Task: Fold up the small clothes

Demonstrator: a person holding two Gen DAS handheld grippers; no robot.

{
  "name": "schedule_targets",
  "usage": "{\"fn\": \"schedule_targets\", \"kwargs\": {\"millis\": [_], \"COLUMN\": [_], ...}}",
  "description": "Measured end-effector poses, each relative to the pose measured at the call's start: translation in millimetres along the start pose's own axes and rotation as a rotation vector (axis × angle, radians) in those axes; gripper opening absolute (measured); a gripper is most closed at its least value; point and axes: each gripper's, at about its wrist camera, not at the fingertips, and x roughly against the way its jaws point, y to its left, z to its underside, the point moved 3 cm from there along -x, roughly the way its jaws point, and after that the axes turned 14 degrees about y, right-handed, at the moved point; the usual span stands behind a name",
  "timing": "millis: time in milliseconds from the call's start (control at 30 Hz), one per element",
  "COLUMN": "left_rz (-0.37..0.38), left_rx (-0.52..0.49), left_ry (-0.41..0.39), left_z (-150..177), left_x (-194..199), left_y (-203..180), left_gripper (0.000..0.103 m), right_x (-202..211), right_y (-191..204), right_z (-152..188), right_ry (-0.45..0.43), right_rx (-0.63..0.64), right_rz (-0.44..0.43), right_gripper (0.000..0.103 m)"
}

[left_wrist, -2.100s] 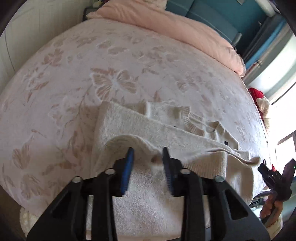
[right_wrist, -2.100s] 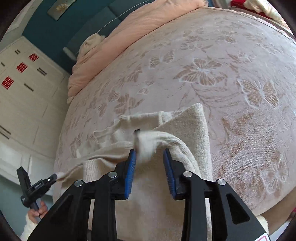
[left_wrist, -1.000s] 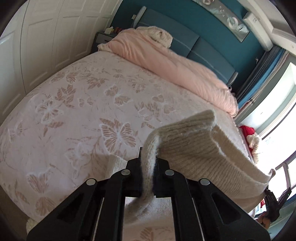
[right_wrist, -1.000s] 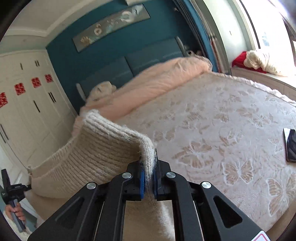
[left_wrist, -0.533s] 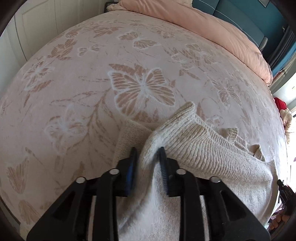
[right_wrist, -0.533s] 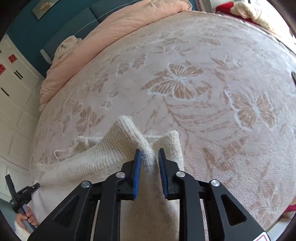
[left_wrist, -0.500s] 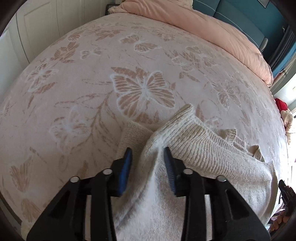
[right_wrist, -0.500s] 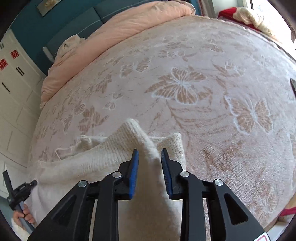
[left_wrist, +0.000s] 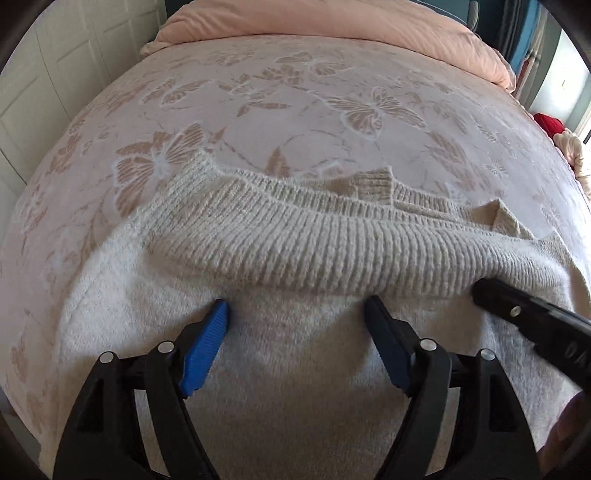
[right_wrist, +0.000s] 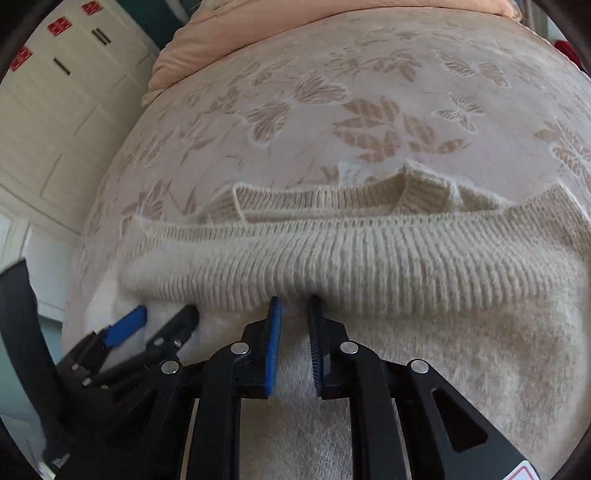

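A cream knitted sweater (left_wrist: 314, 251) lies folded in half on the bed, its ribbed hem band laid over the collar end; it also shows in the right wrist view (right_wrist: 369, 266). My left gripper (left_wrist: 295, 310) is wide open just before the ribbed hem, holding nothing. My right gripper (right_wrist: 295, 302) has its jaws a narrow gap apart at the hem's edge, resting on the fuzzy cloth, gripping nothing. The right gripper shows at the right edge of the left wrist view (left_wrist: 532, 317). The left gripper shows at the lower left of the right wrist view (right_wrist: 147, 328).
The bed (left_wrist: 295, 92) has a pink cover with butterfly patterns. A pink duvet (left_wrist: 332, 22) lies at the head. White wardrobe doors (right_wrist: 44, 110) stand to the left. A red item (left_wrist: 550, 123) lies off the bed's right side.
Both grippers carried the hem up and over, laid it on the sweater's upper part and let go. The left jaws have opened wide; the two grippers now sit close together.
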Motion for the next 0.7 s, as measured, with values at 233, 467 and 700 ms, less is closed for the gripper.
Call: {"fn": "schedule_targets", "kwargs": {"millis": [233,467,700], "left_rz": [0.184,0.343,0.530], "left_rx": [0.155,0.390,0.597], "left_ry": [-0.036,-0.008,0.043], "left_z": [34,152,163], "left_x": [50,73,30], "left_y": [79,152,134], "left_gripper": [0.073,0.084,0.088], "right_x": [74,118,67], "right_y": [-72,-168,-174], "right_z": [75,213,213], "right_ry": [-0.131,-0.130,-0.116], "right_rx": [-0.063,-0.360,-0.479], "right_rz": [0.080,-0.095,-0.231], "right_gripper": [0.020,0.061,0.068]}}
